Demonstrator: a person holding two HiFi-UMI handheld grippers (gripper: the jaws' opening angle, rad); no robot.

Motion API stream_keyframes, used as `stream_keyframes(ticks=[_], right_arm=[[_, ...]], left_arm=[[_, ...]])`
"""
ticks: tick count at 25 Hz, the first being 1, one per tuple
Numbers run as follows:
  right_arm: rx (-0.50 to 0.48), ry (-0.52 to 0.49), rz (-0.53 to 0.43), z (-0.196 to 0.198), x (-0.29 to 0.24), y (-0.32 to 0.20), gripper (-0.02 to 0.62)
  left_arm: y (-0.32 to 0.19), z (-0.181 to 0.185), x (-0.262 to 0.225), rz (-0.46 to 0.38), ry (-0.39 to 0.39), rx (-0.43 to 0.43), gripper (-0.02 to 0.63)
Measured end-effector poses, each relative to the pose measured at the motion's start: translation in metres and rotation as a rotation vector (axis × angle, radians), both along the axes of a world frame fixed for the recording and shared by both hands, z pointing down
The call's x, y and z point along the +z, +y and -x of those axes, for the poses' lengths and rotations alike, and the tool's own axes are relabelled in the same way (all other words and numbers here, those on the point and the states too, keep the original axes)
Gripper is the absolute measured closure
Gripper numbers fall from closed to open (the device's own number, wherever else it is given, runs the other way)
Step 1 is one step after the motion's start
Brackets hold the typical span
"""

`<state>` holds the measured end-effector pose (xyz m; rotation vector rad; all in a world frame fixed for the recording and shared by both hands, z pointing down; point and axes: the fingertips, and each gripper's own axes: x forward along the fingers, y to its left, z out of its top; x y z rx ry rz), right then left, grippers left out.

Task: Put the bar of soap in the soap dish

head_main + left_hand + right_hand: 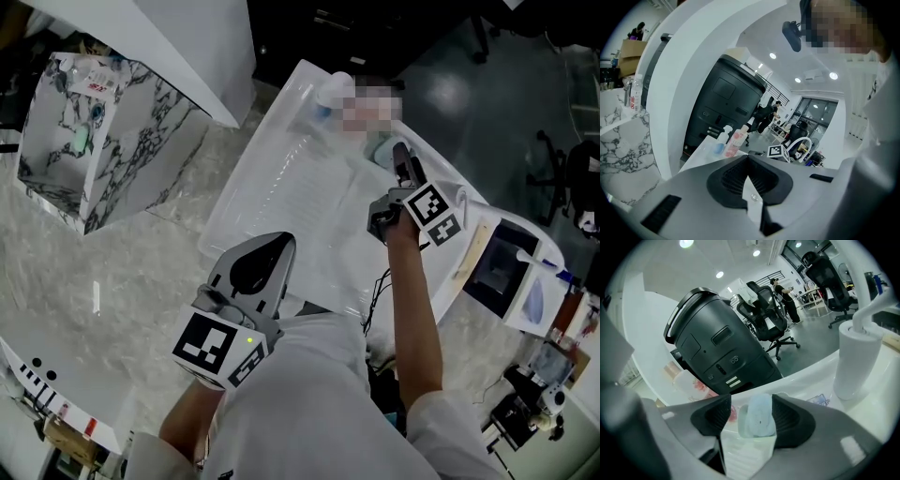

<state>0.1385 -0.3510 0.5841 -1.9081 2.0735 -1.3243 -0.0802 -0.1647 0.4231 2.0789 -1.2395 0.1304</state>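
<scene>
On the white table (pixel 281 187), your right gripper (pixel 751 403) spreads its jaws round the upright soap (pixel 759 420), beside what seems the dish (pixel 740 422), seating unconfirmed; your left gripper (pixel 747 158), jaws together, holds nothing.

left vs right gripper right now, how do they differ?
Jaws: left gripper together and empty; right gripper apart, with the pale blue bar of soap between them. Pose: left gripper is close to the person's body; right gripper is extended over the white table. Same grey two-jaw build.
</scene>
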Motion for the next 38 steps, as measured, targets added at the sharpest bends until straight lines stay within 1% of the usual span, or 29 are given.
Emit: stream_keyframes(ticks=[10,19,25,33,35,38], right_arm=[[-0.066,-0.044,-0.061,0.013,-0.040,0.024,0.327],[-0.121,-0.031,-0.141,0.019,-0.087,0.050,0.327],[-0.163,0.023,-0.189,0.021,-0.113,0.072,0.327],[-0.223,0.141,-0.262,0.023,-0.150,0.103,0.328],[-0.255,0.164,-0.282,0.026,-0.161,0.111,0.328],[-0.311,0.169,-0.306,0.034,-0.177,0.123,0.338]], left_arm=[[0.007,0.001,-0.012,-0.024,-0.012,0.001,0.597],[0.019,-0.003,-0.025,-0.051,-0.013,0.012,0.597],[0.026,-0.002,-0.034,-0.074,-0.014,0.013,0.597],[0.032,0.001,-0.046,-0.094,-0.012,0.015,0.597],[0.033,0.002,-0.047,-0.100,-0.011,0.015,0.597],[0.035,0.002,-0.049,-0.104,-0.007,0.019,0.597]])
